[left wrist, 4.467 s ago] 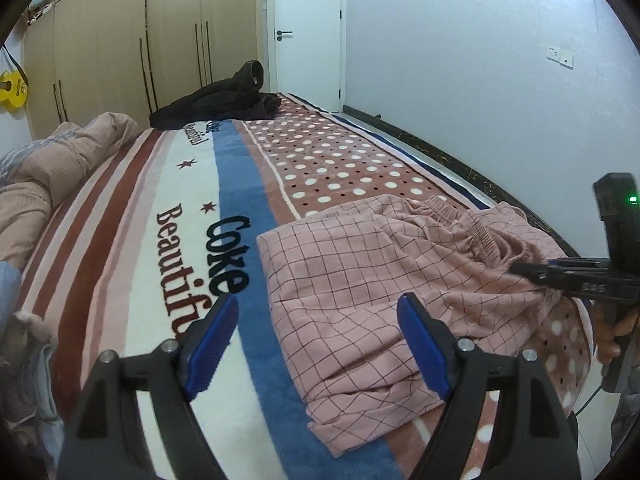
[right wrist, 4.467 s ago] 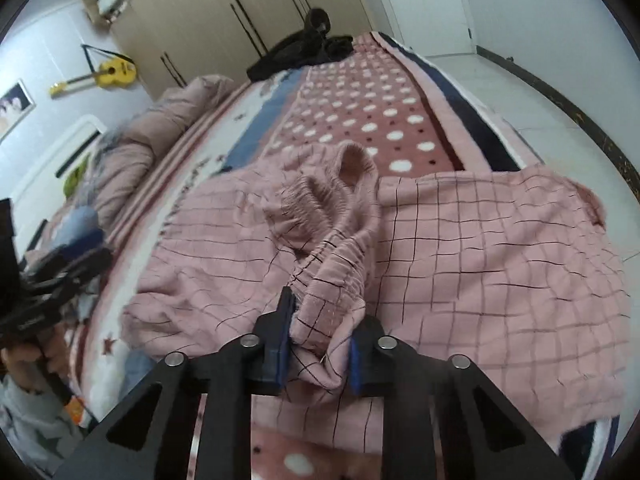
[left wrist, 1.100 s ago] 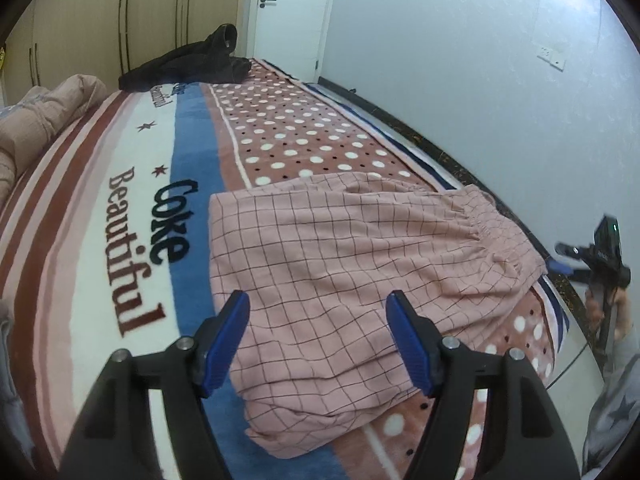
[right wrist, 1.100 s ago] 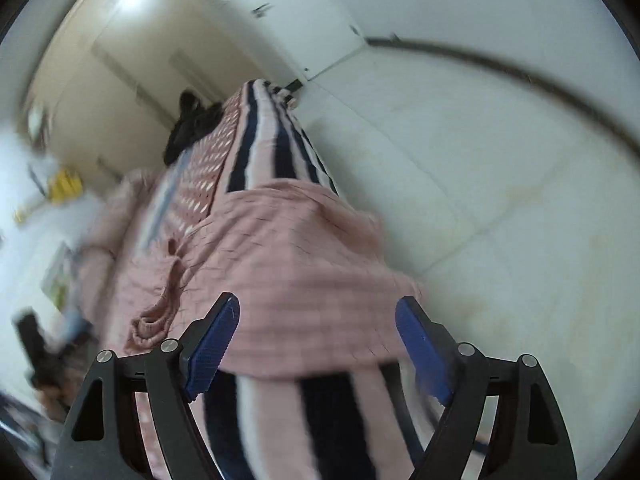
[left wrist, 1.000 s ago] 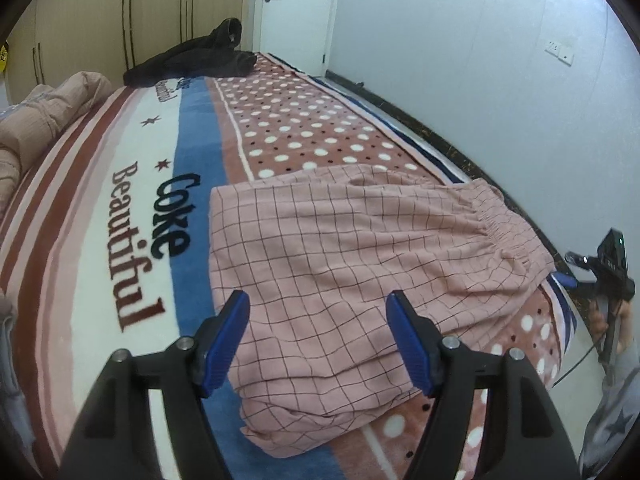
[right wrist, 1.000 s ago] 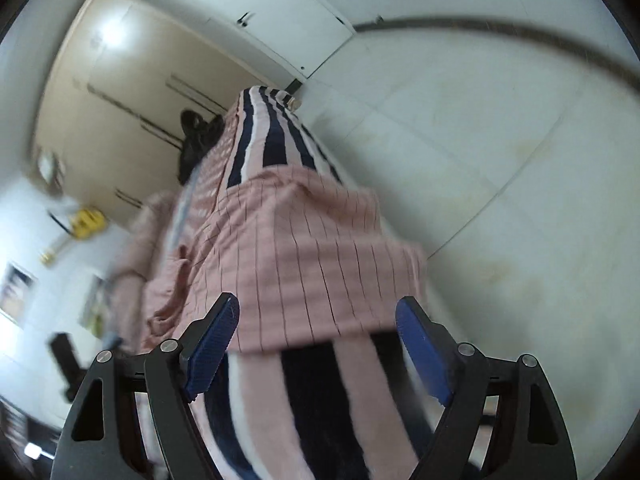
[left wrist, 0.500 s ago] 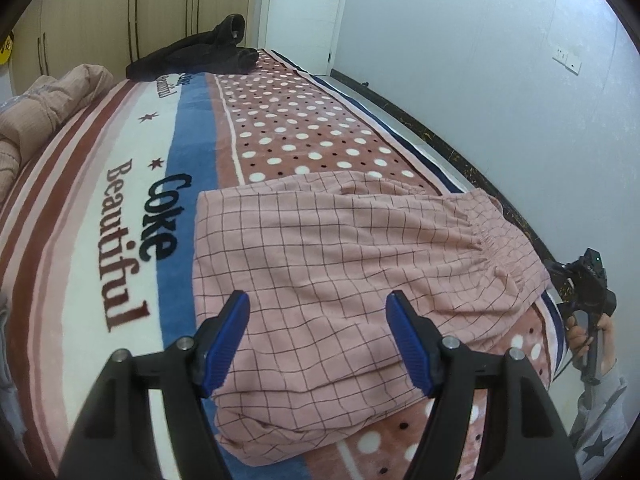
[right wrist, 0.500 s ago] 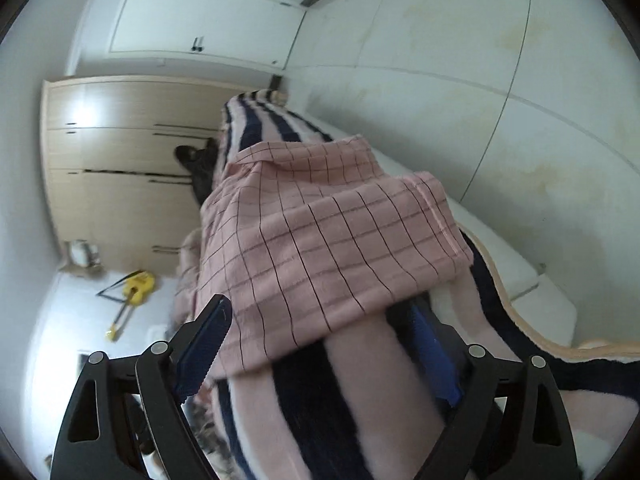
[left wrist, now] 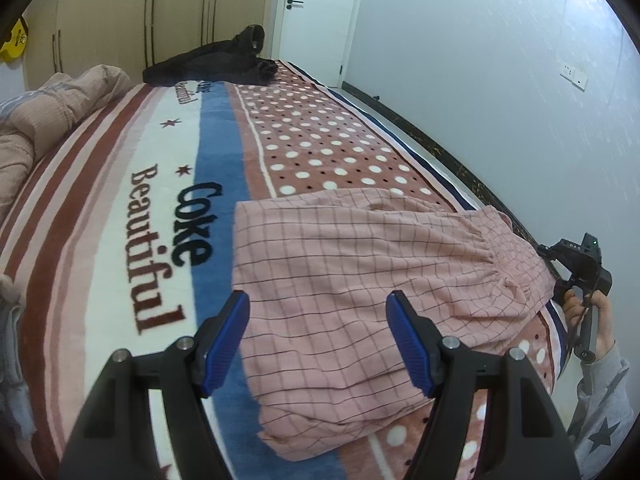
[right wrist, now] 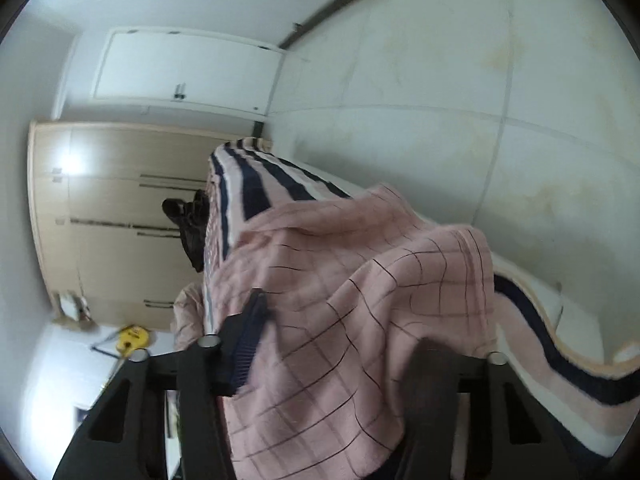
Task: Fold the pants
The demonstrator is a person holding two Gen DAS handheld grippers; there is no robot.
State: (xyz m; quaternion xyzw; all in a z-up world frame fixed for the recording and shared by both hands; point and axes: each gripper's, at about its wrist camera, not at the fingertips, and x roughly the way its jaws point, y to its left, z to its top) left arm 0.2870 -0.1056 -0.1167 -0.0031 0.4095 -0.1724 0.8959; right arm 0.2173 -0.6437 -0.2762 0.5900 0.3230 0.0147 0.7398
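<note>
The pink checked pants [left wrist: 360, 280] lie in a roughly rectangular folded bundle on the patterned blanket [left wrist: 132, 184] of the bed, filling the lower centre and right of the left wrist view, with the gathered waistband end hanging at the bed's edge at the right of that frame. What has just changed is on the right side: a second ago the right gripper [right wrist: 336, 344] stood off the bed edge with its jaws spread and nothing between them, and now it has rolled over, closed in on the hanging edge, and its jaws are closing with the pink fabric bunched between them; one blue pad shows at lower left of the right wrist view, the other is buried under cloth, so whether the pinch is firm yet cannot be read for certain. In the left wrist view that gripper appears at the right edge, held by a hand [left wrist: 596, 312] in a grey star-print sleeve, tucked against the waistband. The left gripper [left wrist: 320, 340] hovers above the near side of the bundle at the bottom of its frame, jaws well apart and holding nothing, much as a second ago. I take this as the start of the next fold, with the waistband end about to be carried across. A dark garment [left wrist: 212, 64] lies far up the bed.
</note>
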